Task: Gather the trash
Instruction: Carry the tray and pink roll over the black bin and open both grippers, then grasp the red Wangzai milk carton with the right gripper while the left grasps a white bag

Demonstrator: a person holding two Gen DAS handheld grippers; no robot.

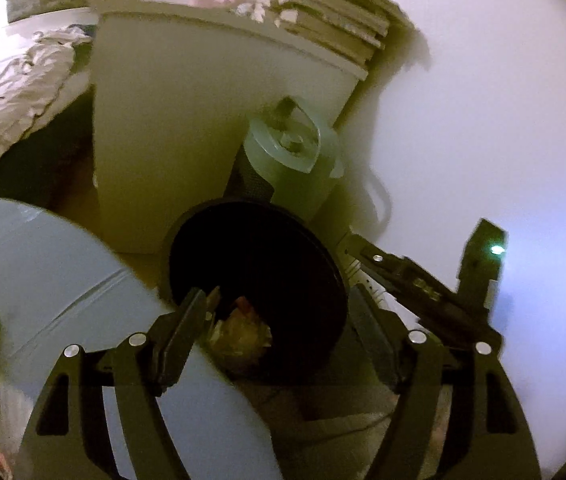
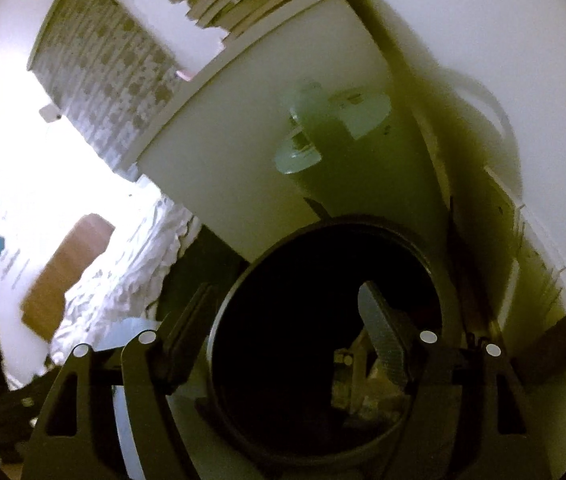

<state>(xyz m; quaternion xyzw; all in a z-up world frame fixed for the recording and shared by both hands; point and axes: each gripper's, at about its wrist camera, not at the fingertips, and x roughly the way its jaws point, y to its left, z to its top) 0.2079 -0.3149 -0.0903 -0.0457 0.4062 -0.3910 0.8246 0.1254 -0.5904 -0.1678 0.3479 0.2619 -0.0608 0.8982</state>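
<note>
A round black bin stands on the floor against a white cabinet. Crumpled wrappers and paper lie at its bottom. My left gripper hangs over the bin's near rim, open, with nothing between its fingers. In the right wrist view the same bin fills the middle, with scraps of trash dimly seen inside. My right gripper is open over the bin's mouth and holds nothing. Its right finger reaches inside the rim. The right gripper's black body also shows beside the bin.
A white cabinet with a stack of books rises behind the bin. A pale green cylinder stands between cabinet and bin. A grey-blue curved surface lies to the left, a bed with rumpled sheets beyond, and a white wall to the right.
</note>
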